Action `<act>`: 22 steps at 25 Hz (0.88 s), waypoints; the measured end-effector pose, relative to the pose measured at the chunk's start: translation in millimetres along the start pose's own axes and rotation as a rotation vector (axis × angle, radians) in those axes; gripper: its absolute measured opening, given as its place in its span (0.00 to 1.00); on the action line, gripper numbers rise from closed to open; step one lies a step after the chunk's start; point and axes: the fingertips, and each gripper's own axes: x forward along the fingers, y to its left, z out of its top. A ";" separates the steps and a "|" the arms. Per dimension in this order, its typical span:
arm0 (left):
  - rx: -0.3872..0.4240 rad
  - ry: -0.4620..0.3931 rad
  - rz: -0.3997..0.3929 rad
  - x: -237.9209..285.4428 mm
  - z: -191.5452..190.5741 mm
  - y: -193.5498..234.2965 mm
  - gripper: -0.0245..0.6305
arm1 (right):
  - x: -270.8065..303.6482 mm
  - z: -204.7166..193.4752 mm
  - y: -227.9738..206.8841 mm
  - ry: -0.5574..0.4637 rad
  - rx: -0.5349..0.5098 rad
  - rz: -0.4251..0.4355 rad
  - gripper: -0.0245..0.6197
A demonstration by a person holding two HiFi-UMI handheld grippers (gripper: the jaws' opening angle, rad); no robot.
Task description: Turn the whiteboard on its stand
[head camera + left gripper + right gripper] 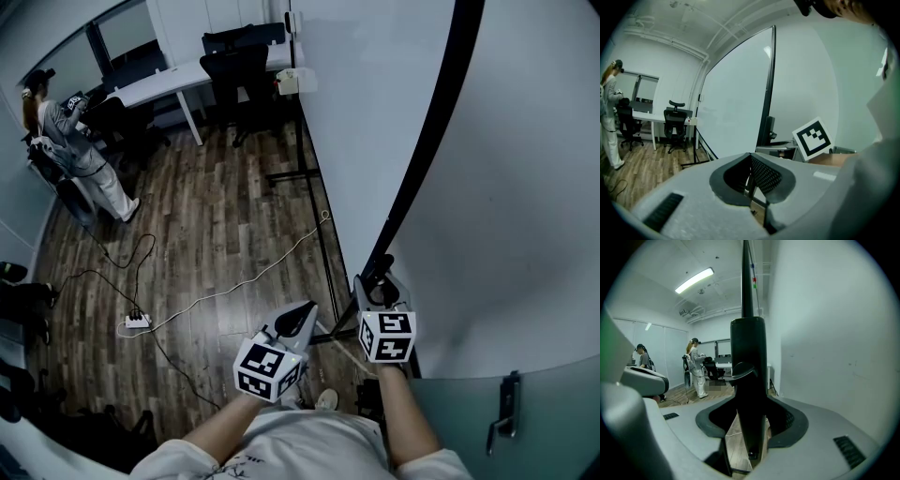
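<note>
The whiteboard [375, 112] stands tall on its black stand, its white face to the left of a black side frame [427, 141]. My right gripper [378, 281] is shut on that frame low down; in the right gripper view the black frame bar [748, 380] fills the gap between the jaws [750, 427]. My left gripper [302, 317] hangs free to the left of the board, jaws shut with nothing between them [751, 180]. In the left gripper view I see the board's face [736, 103], its dark edge [768, 84] and the right gripper's marker cube [813, 137].
The stand's black legs [319, 225] run along the wooden floor. A white cable and a power strip [137, 321] lie on the floor to the left. A person [80, 155] stands far left by desks and office chairs [234, 56]. A glass door with a handle [506, 422] is at lower right.
</note>
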 end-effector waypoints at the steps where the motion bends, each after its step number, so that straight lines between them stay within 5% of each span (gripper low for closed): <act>1: 0.001 -0.001 -0.002 -2.7 -0.4 -2.8 0.05 | -5.5 -1.4 2.0 -0.001 -0.001 0.000 0.33; 22: 0.007 0.024 -0.054 -25.5 -20.3 -35.0 0.05 | -83.3 -29.0 38.2 0.007 -0.002 -0.005 0.33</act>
